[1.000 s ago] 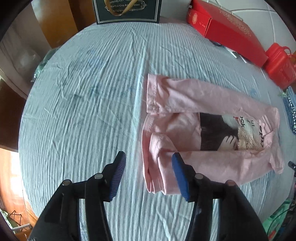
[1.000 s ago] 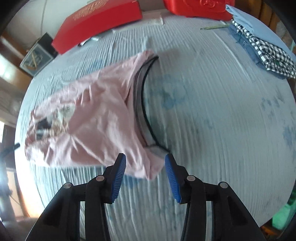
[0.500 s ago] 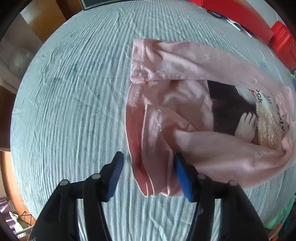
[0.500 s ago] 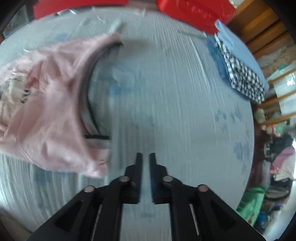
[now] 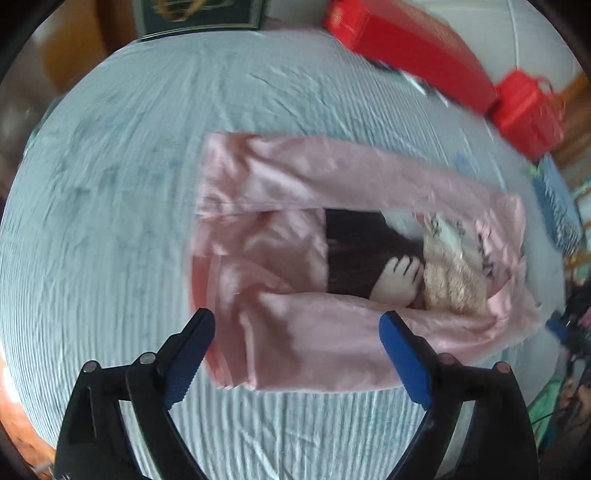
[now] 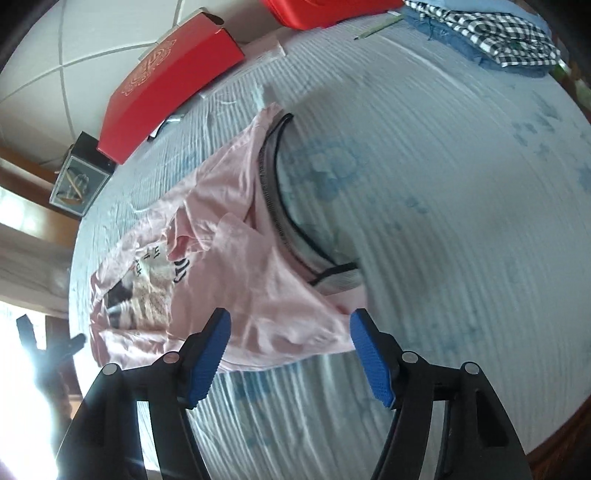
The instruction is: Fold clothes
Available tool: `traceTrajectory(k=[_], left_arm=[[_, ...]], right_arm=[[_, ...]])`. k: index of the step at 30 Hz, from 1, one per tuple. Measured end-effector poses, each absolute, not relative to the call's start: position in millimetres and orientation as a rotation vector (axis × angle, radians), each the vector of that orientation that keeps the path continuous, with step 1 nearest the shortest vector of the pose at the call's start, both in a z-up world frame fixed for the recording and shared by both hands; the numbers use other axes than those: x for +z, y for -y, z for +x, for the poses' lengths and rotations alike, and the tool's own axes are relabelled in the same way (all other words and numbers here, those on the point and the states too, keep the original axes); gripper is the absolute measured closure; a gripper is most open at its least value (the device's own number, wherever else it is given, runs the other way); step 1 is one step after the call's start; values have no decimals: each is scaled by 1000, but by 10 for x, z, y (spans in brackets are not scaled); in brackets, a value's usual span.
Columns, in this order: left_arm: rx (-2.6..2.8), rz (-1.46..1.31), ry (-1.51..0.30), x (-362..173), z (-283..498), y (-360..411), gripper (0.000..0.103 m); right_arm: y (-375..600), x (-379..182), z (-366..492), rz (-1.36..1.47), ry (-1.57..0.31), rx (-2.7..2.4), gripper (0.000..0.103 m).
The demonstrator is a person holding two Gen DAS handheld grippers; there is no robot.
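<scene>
A pink long-sleeved shirt (image 5: 295, 266) with a dark printed picture lies on the pale blue striped cloth (image 5: 110, 221), both sleeves folded in over the body. My left gripper (image 5: 297, 354) is open and empty, its blue pads (image 5: 188, 354) spread over the shirt's near hem end. In the right wrist view the same shirt (image 6: 236, 258) shows its dark-trimmed collar (image 6: 280, 206). My right gripper (image 6: 290, 354) is open and empty, just above the shirt's near shoulder edge.
Red boxes (image 5: 413, 48) and a red bag (image 5: 528, 110) lie at the table's far edge, with a dark framed box (image 5: 195, 14). Folded checked and blue clothes (image 6: 491, 37) are stacked at the far right. The wooden table edge (image 6: 554, 443) shows near right.
Both grippers have opened wide; the right one was shut half a second ago. The left has pulled back a little from the shirt's hem. The right has swung back over the shirt's shoulder.
</scene>
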State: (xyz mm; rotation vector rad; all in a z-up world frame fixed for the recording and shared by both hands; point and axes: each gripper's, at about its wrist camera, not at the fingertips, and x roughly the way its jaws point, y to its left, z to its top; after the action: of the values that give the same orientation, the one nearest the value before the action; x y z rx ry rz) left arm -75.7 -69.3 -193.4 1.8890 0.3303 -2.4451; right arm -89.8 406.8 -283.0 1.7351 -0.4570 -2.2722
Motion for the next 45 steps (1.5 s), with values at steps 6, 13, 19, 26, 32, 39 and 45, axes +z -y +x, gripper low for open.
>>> traceTrajectory(k=[6, 13, 19, 26, 32, 39, 45], left_arm=[[-2299, 1992, -176, -2323, -799, 467, 12], [-2393, 2064, 12, -2429, -653, 371, 0], [-2399, 2332, 221, -2442, -654, 336, 0], [-2753, 2365, 479, -1577, -1138, 264, 19], [-2924, 2400, 786, -1103, -2070, -726, 18], [-2837, 2482, 1236, -1418, -2810, -2373, 18], [-2834, 2409, 1509, -1739, -3035, -3277, 18]], right_arm=[[-3708, -3075, -888, 1739, 402, -2207, 68], [-3696, -3304, -846, 1809, 463, -2286, 72], [-3549, -3300, -740, 1754, 547, -2421, 53], [-3203, -3024, -497, 1760, 699, -2622, 54], [-3207, -2619, -41, 1680, 983, -2692, 54], [-3612, -2710, -114, 1820, 1222, -2728, 54], [-3840, -2787, -385, 1877, 1250, -2755, 54]])
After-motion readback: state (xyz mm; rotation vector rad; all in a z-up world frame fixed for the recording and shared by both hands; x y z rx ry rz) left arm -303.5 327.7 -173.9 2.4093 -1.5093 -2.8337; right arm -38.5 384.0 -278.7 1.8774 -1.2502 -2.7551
